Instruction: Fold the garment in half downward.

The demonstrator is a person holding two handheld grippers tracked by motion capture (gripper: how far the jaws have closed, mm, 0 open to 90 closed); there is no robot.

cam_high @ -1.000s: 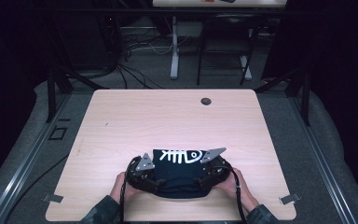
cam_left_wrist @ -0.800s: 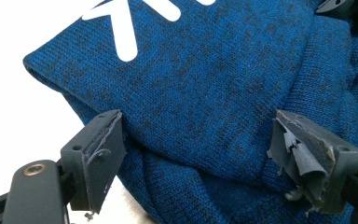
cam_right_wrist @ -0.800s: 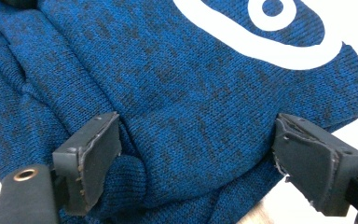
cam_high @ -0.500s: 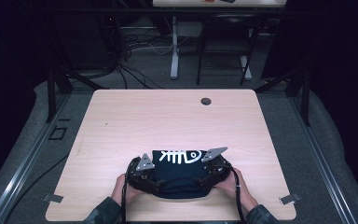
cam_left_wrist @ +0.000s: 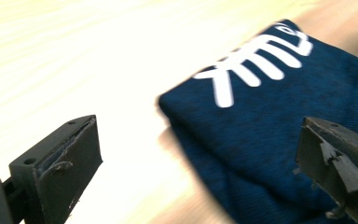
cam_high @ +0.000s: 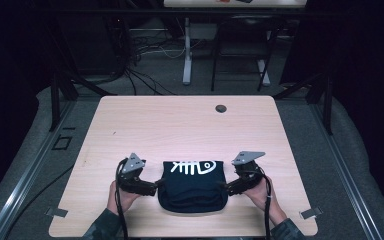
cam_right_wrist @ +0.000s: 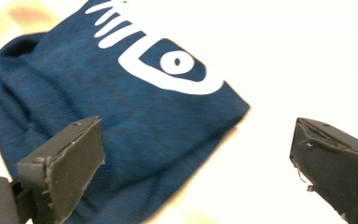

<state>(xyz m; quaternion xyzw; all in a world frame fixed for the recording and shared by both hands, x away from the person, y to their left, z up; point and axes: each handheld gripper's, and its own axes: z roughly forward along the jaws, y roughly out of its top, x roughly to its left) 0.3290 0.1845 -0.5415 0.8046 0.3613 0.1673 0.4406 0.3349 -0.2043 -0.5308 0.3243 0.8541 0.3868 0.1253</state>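
So the folded navy shirt [cam_high: 192, 186] sits at the 6 o'clock edge of my table [cam_high: 180, 125]. My left claw [cam_high: 156, 186] at its 9 and right claw [cam_high: 221, 187] at its 3 just spread wide, nothing pinched.

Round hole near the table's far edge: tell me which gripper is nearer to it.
Right. The right gripper sits at the folded shirt's right side, almost straight below the hole in the high view; the left gripper is open at the shirt's left side, farther off.
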